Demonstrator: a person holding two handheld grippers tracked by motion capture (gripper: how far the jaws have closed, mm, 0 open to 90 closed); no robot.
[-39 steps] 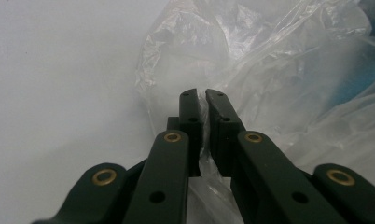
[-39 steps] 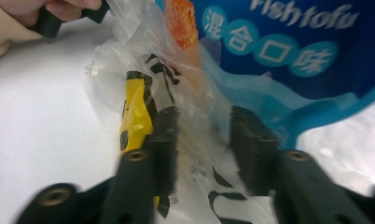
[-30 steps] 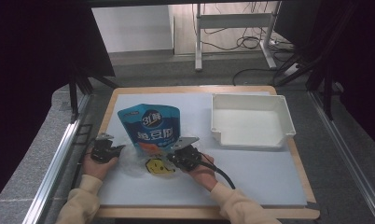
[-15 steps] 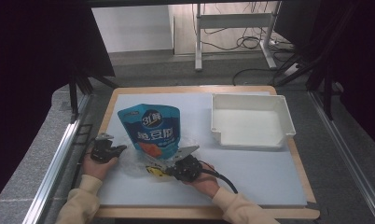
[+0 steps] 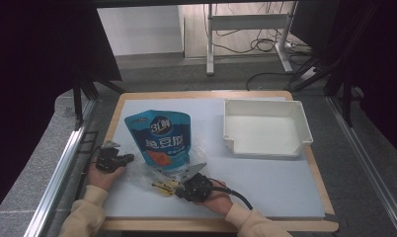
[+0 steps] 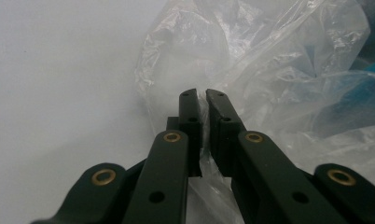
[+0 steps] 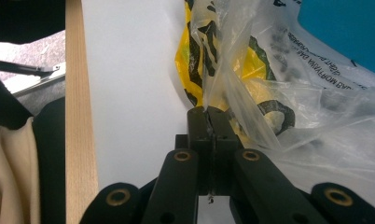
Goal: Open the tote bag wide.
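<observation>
With your left gripper [image 6: 202,100] and right gripper [image 7: 208,114] both clenched on the clear plastic bag [image 5: 154,170] lying near the tabletop's [image 5: 265,173] front edge, draw its mouth apart evenly; avoid tearing; the blue pouch [image 5: 161,138] sits just behind.

sleeves [image 5: 85,217]: cream knit, ribbed cuffs | left gripper [image 6: 202,95]: black jaws, brass rivets, small dark holes | right gripper [image 7: 208,112]: same black jaws, brass rivets | cable [image 5: 236,196]: thick, black, trailing from the right gripper's blocky black body
</observation>
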